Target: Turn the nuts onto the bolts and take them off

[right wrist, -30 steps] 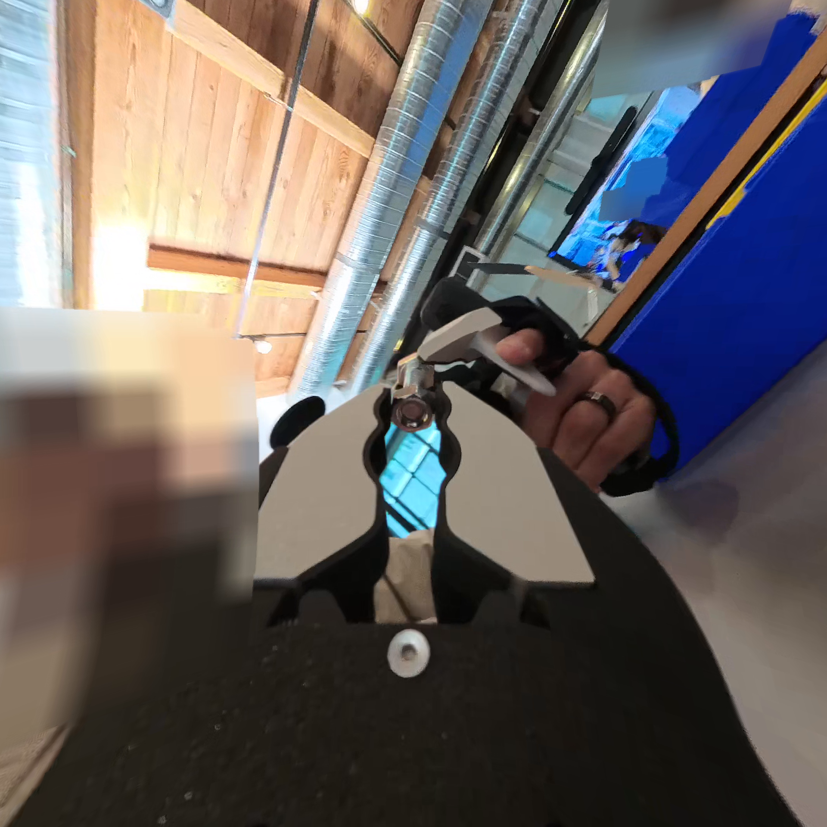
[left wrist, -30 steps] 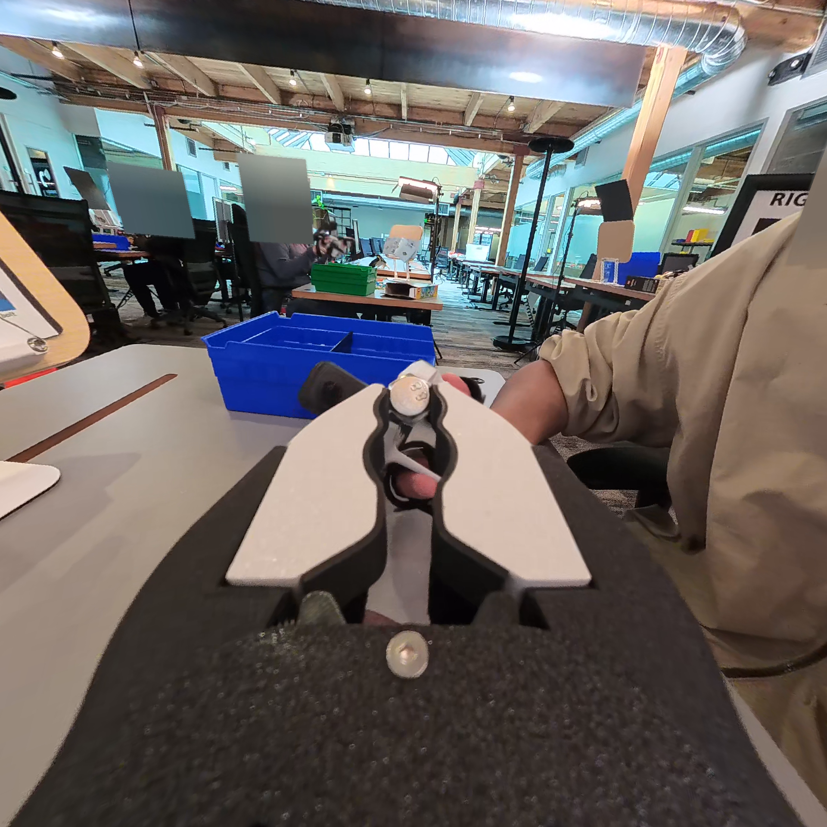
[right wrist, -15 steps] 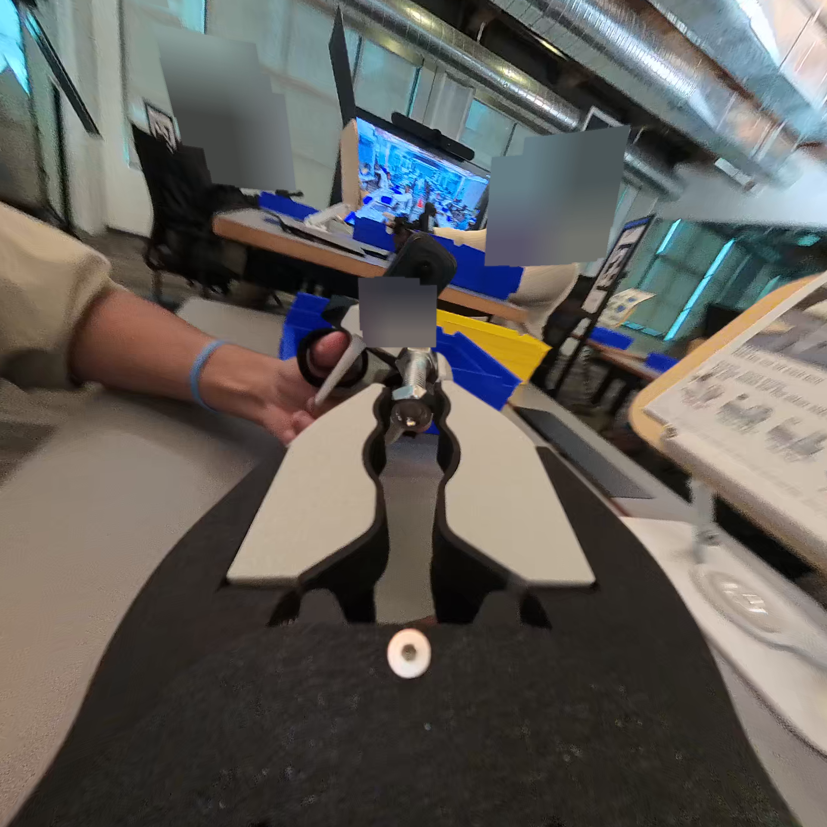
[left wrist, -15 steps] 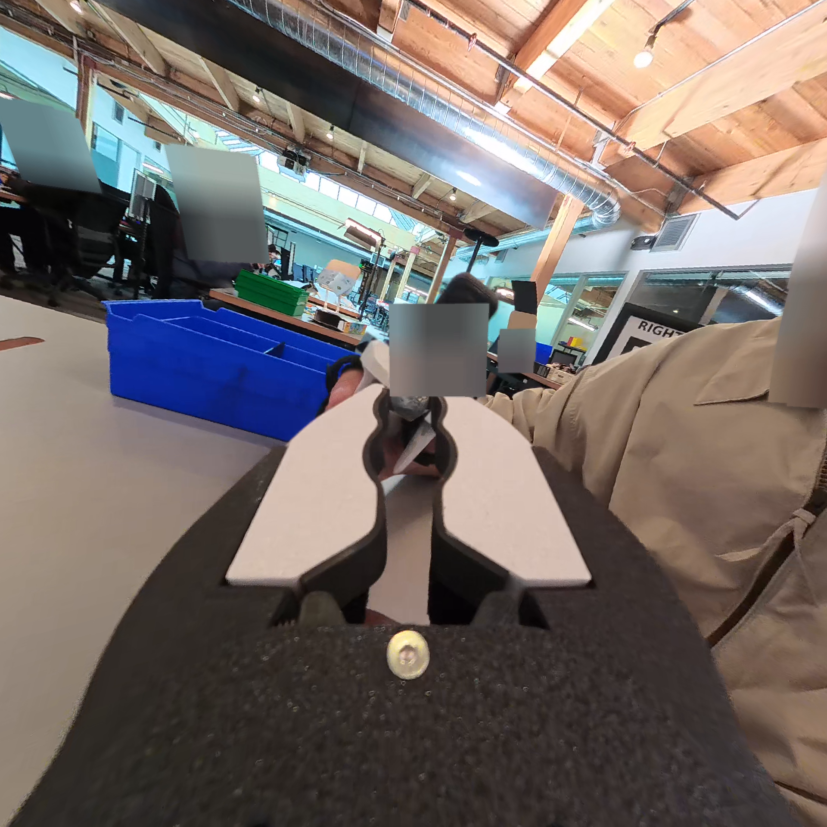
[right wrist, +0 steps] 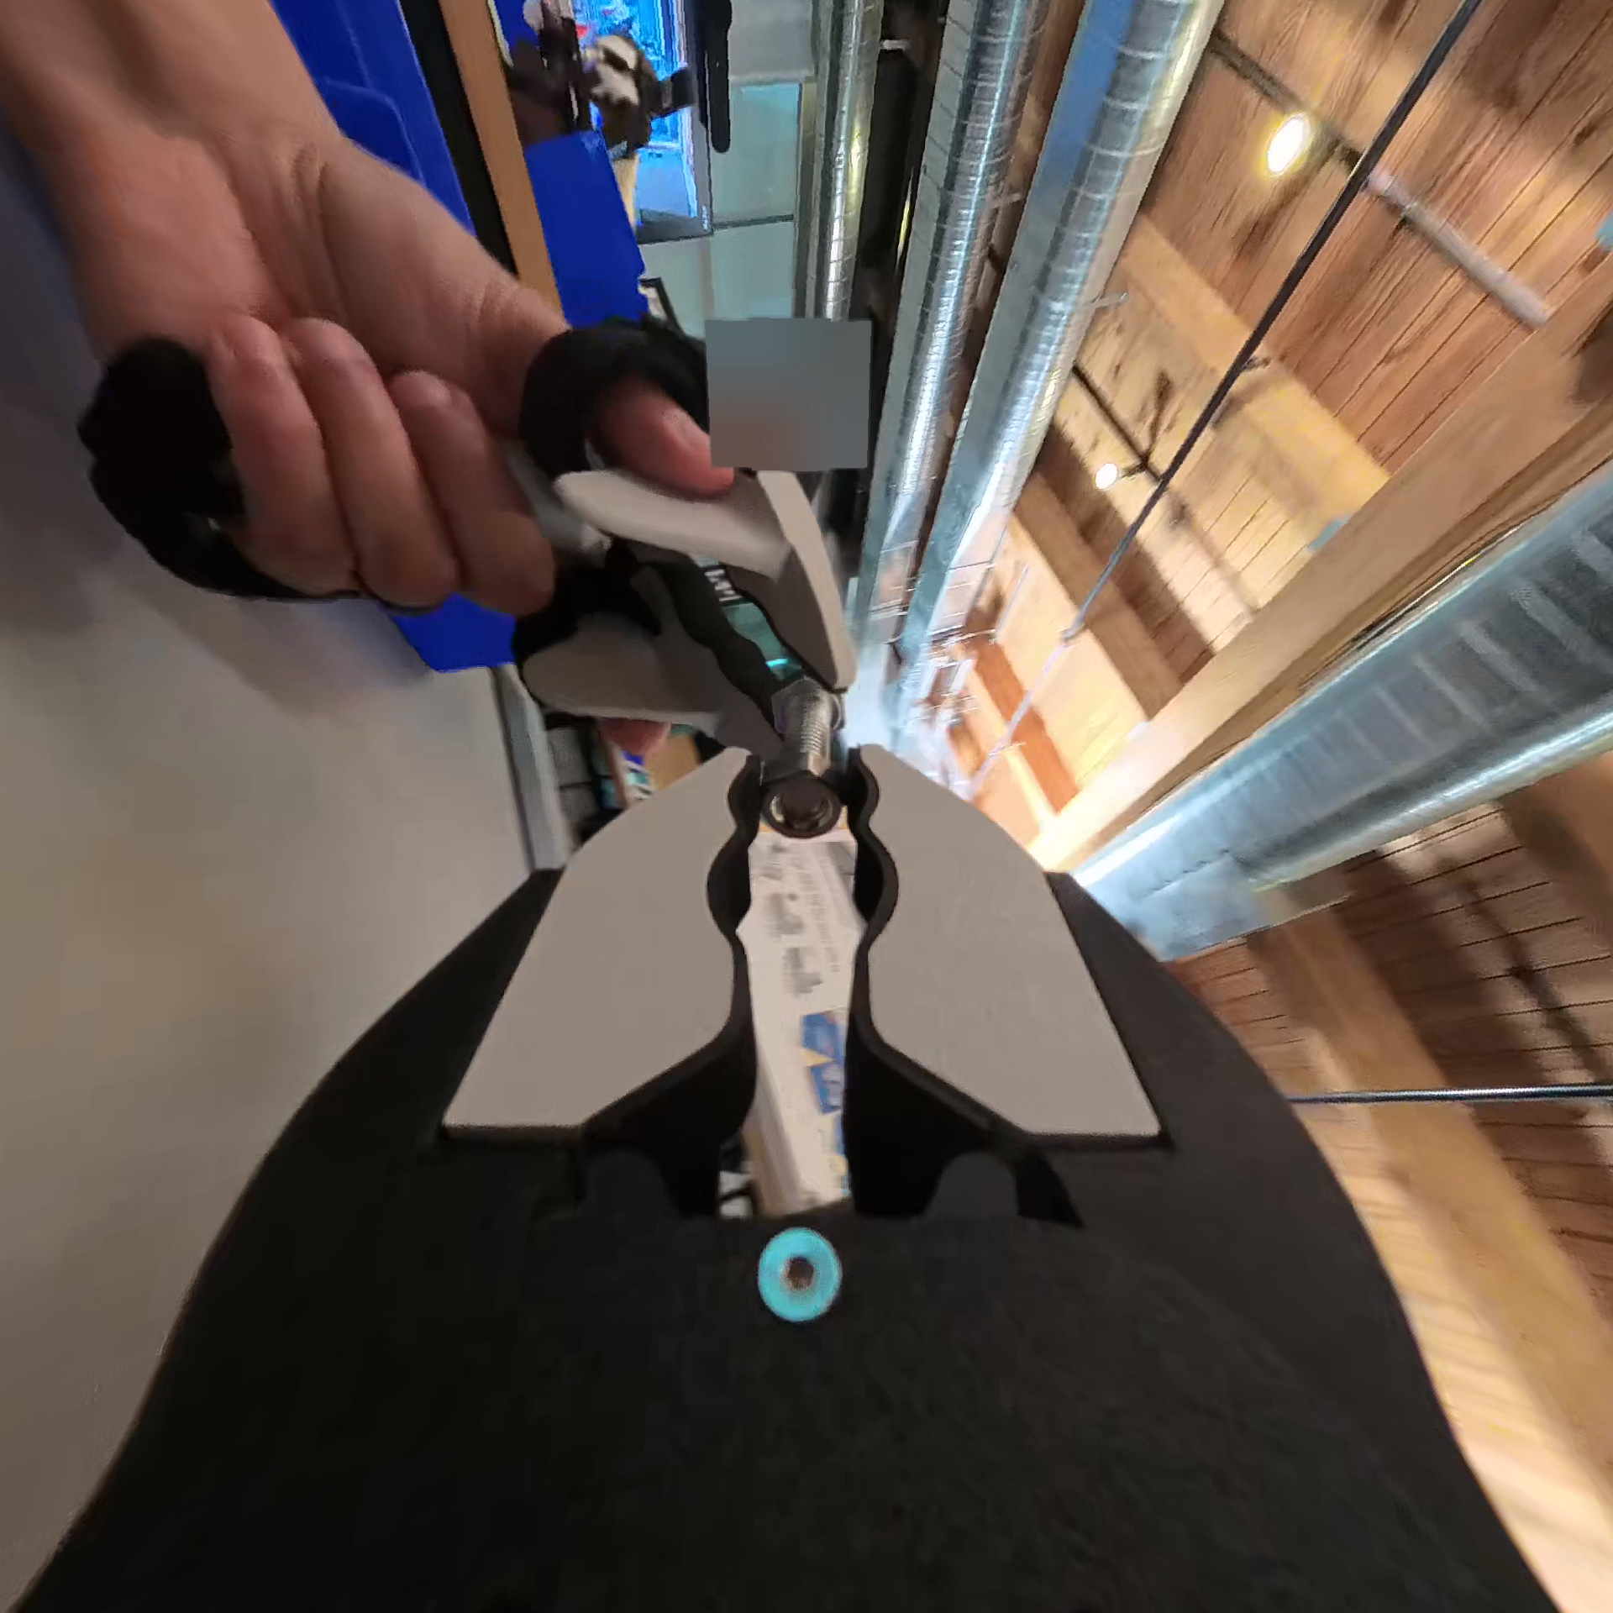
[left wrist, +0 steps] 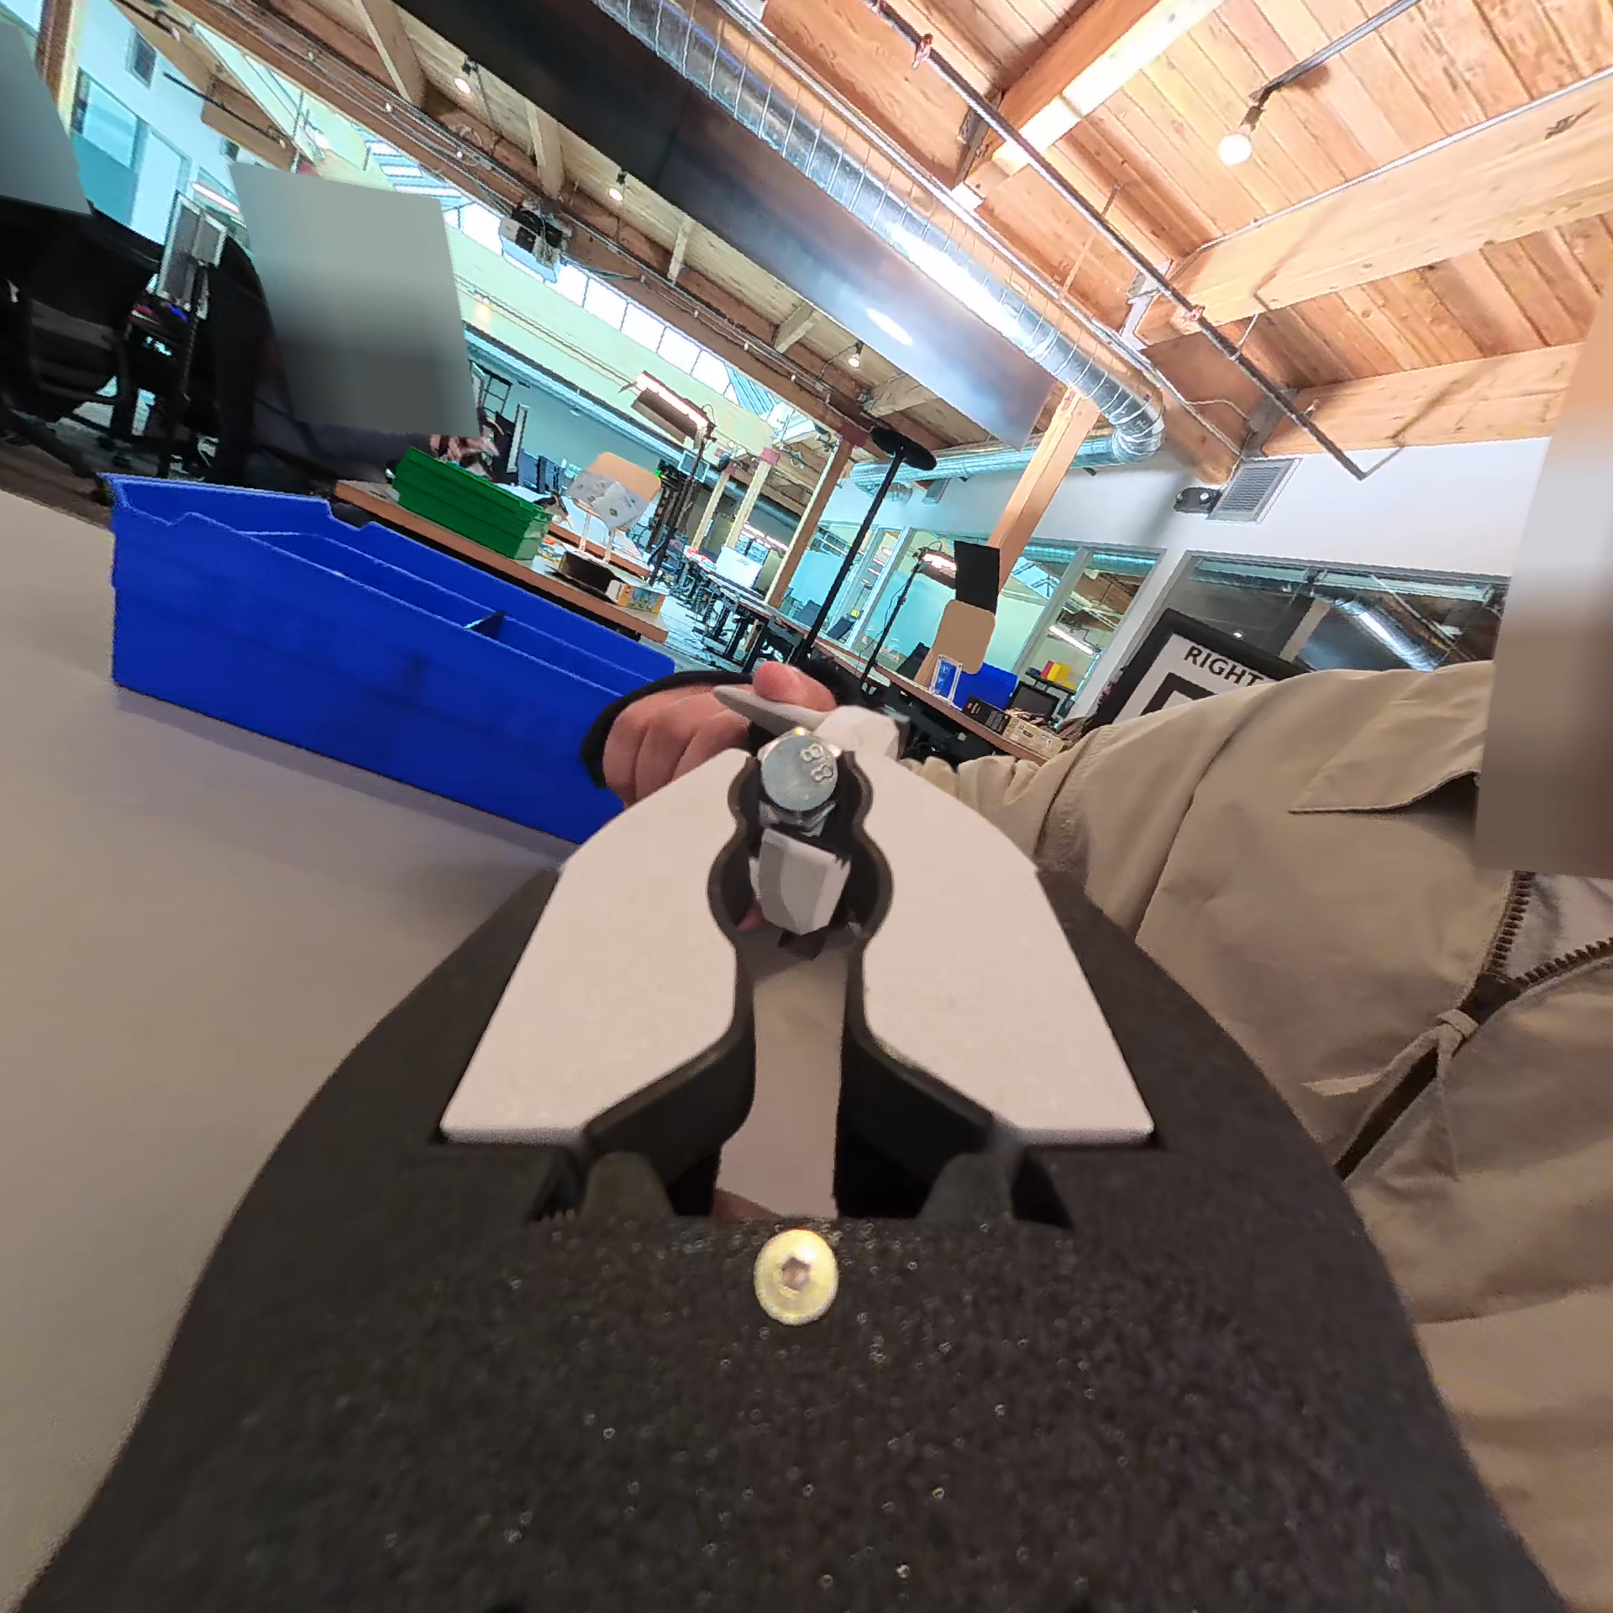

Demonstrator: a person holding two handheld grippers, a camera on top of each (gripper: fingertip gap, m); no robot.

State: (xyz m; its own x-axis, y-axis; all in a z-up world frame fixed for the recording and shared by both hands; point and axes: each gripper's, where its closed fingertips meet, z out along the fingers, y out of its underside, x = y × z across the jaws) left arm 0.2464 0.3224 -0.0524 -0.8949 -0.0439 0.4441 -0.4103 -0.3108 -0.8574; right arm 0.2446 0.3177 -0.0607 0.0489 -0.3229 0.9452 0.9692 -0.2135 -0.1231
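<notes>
Left hand-held gripper point(left wrist: 796, 790) clamping the bolt point(left wrist: 794, 779) by its head, keeping it from spinning; right hand-held gripper point(right wrist: 801, 785) pinching the nut point(right wrist: 799, 807) at the bolt's far tip, twisting it, above the bench point(left wrist: 175, 916).

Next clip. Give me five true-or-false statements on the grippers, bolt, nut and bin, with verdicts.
1. The left gripper is shut on the bolt at its head. True.
2. The right gripper is wide open and empty. False: it is shut on the nut.
3. The nut sits on the bolt's threaded end. True.
4. The blue bin rests on the table. True.
5. The bolt lies in the bin. False: it is held up between both grippers.
</notes>
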